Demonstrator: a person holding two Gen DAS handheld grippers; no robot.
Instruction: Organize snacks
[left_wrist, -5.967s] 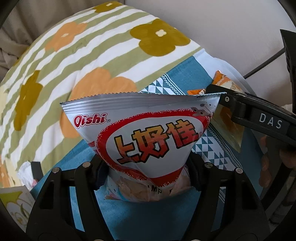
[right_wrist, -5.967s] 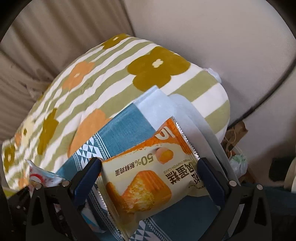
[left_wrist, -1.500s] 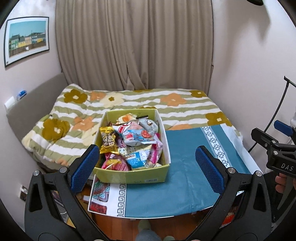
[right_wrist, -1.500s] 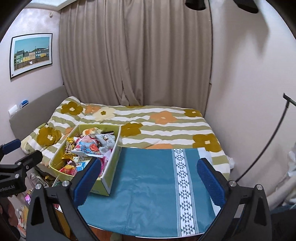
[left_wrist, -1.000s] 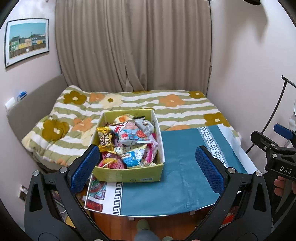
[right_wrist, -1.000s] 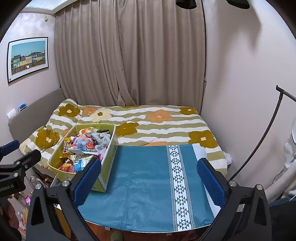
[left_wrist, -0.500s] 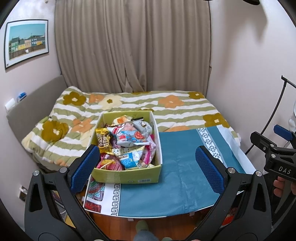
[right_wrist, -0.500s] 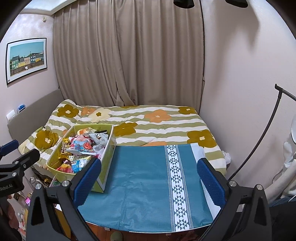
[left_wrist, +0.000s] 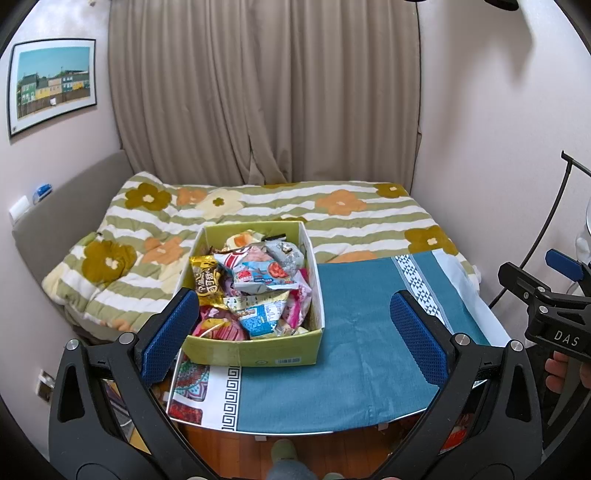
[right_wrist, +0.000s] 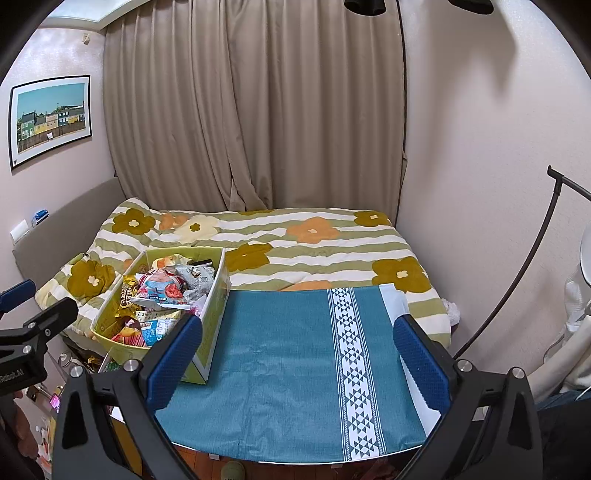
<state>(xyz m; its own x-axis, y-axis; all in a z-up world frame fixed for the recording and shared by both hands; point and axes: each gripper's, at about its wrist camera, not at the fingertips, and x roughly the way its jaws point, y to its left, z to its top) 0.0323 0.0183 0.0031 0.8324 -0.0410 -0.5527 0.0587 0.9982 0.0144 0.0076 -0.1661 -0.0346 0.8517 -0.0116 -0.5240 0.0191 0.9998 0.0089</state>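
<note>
A yellow-green cardboard box (left_wrist: 255, 352) stands on the left part of a table with a teal cloth (left_wrist: 354, 332). It is heaped with several snack packets (left_wrist: 255, 284). The box also shows in the right wrist view (right_wrist: 212, 314), with its packets (right_wrist: 162, 295). My left gripper (left_wrist: 295, 332) is open and empty, held back from the table, facing the box. My right gripper (right_wrist: 295, 358) is open and empty, held back from the teal cloth (right_wrist: 288, 354). Each gripper shows at the edge of the other's view.
A bed with a green-striped flowered quilt (left_wrist: 351, 214) lies behind the table, before beige curtains (left_wrist: 266, 92). A black lamp pole (right_wrist: 517, 266) leans at the right wall. A framed picture (left_wrist: 51, 83) hangs on the left wall. Clutter lies on the floor at the left.
Six seconds ago each gripper was shut on a snack packet close to the cloth. Now both are open and empty, drawn well back. Over the last second the view has barely shifted.
</note>
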